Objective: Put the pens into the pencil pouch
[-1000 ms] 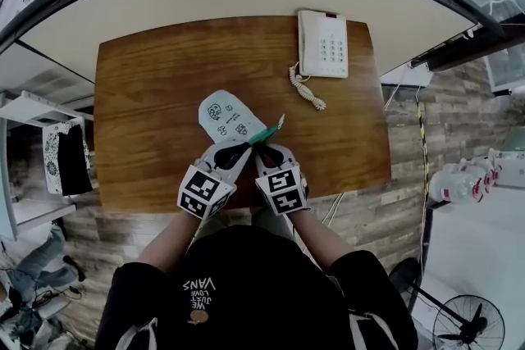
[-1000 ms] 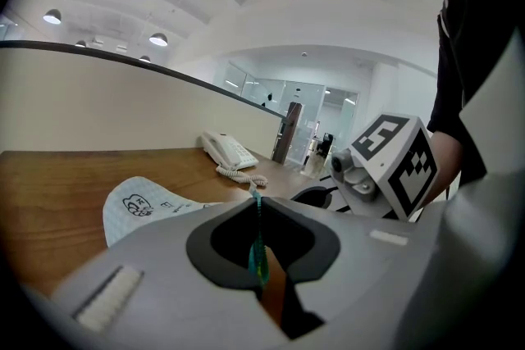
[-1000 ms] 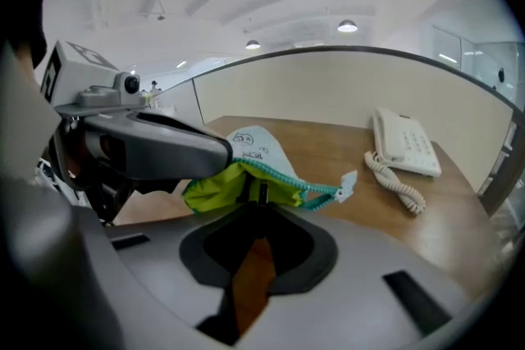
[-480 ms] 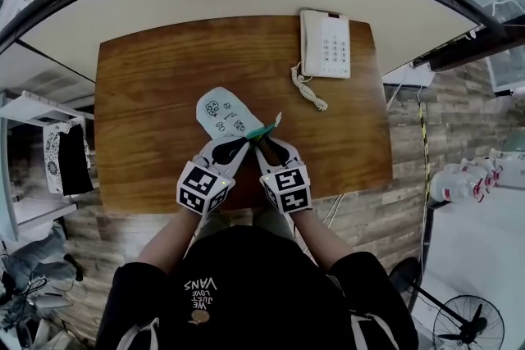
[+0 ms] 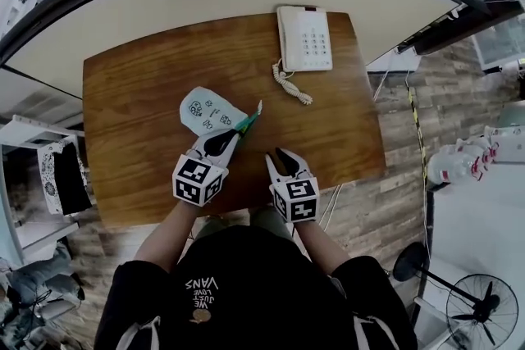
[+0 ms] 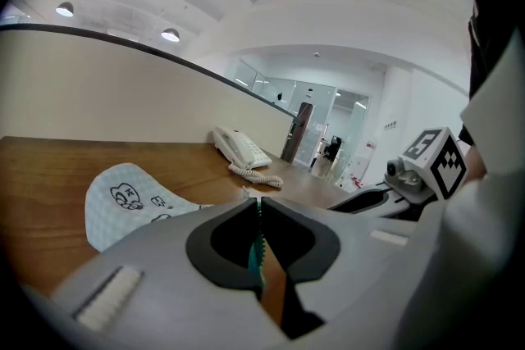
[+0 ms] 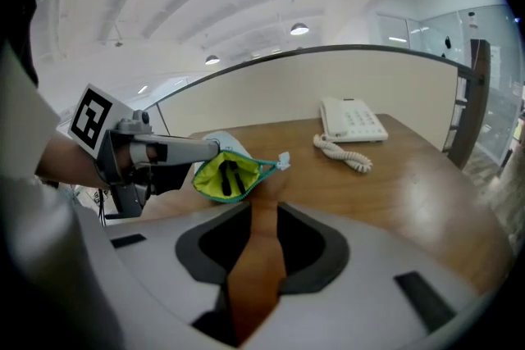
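The pencil pouch (image 5: 197,106) is clamped at its teal zipper edge by the left gripper (image 5: 234,134); dark pens (image 7: 224,176) lie inside. To its right, the right gripper (image 5: 279,154) is parted, empty.

This looks like an office: a wooden desk (image 5: 139,94) with a phone (image 5: 304,39), a curved partition (image 5: 164,8) behind it, glass walls (image 6: 267,86) and ceiling lights (image 6: 170,34).

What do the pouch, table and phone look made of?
Pouch: soft fabric, pale printed outside, lime lining; it sags open.
Table: glossy wood or veneer; grain and reflections show.
Phone: smooth white plastic, likely.
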Available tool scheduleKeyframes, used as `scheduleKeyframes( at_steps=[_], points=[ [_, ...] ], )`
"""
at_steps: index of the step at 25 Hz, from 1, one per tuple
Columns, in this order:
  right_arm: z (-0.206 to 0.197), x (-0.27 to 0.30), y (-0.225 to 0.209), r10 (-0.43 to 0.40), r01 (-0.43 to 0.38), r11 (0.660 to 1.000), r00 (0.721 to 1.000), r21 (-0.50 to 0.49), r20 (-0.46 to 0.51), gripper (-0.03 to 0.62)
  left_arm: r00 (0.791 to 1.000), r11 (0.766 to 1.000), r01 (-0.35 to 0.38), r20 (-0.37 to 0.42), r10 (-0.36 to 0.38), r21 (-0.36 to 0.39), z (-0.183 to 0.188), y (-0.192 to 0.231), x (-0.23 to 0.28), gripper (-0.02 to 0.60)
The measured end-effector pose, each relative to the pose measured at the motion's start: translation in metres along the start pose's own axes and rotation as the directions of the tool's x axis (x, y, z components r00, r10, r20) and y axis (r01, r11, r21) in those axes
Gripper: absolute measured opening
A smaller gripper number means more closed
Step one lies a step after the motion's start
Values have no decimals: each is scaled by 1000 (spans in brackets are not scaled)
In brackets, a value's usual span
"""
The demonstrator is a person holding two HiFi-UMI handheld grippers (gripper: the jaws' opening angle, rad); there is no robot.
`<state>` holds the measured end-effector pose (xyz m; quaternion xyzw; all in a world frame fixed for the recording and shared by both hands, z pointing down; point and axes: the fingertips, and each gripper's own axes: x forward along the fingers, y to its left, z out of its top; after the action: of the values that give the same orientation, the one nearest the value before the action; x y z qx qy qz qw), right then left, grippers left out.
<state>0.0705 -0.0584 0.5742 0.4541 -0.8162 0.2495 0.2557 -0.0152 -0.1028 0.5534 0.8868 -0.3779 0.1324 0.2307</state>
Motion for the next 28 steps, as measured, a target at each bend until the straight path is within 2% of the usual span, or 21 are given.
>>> scheduleKeyframes(
  at_steps=[9,17,22,28],
  points=[
    [-8,-22,-16,-76,75,995,997,65,20,69,999,999,-13,-32,14,29,-7,10,16,28],
    [-10,-36,-16,-106,102,990,994,102,36,69,1000,1000,5,-30,-5,4,-8,9,11,28],
    [-5,-42,-7,-113,107,989,992,105,58,69,1000,1000,-9,-16,9,-4,-7,12,-4,28],
    [-1,-49,8,-135,124,986,986,112,96,70,998,999,-51,38,52,-9,2,21,-40,28]
  ],
)
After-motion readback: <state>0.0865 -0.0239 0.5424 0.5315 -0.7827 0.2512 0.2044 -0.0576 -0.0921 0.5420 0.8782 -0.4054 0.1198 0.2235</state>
